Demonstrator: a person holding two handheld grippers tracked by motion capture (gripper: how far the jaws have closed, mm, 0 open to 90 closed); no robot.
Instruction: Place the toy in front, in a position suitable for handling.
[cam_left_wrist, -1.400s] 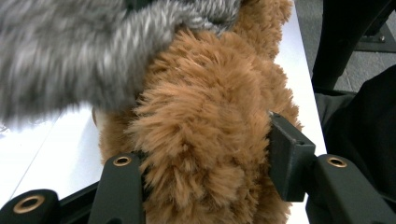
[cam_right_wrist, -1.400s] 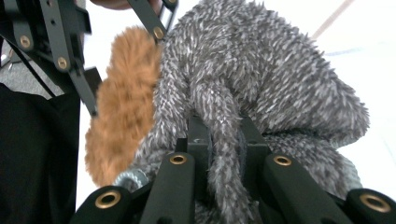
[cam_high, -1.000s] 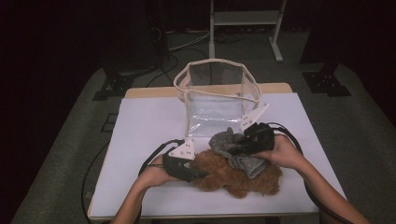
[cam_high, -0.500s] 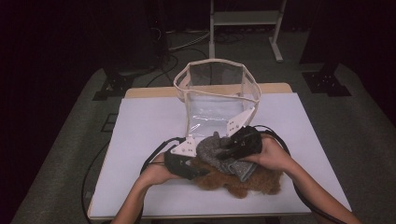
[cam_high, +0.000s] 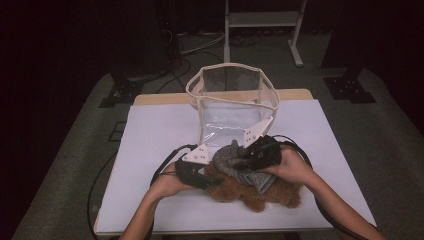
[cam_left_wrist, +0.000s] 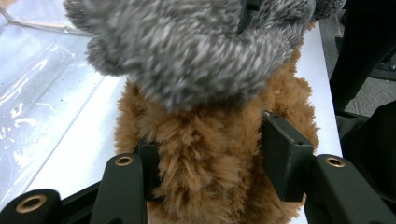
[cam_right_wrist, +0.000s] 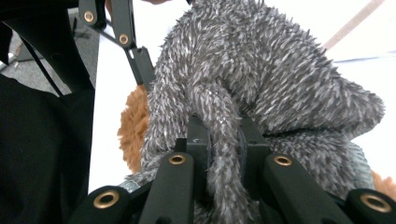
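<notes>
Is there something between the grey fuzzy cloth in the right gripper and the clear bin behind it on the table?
Nothing visible. The grey fuzzy cloth, pinched in the right gripper, lies on the brown plush, which the left gripper clamps. The clear bin stands just behind, open-topped; only its near wall must be cleared.

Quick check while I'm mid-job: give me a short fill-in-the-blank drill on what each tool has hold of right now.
1. The left tool has its jaws on either side of the ____ plush.
2. The right tool is shut on the ____ fabric.
3. The grey fabric lies ____ the plush.
4. Behind both stands a clear ____, upright and open at the top.

Missing words: brown; grey; on top of; bag
</notes>
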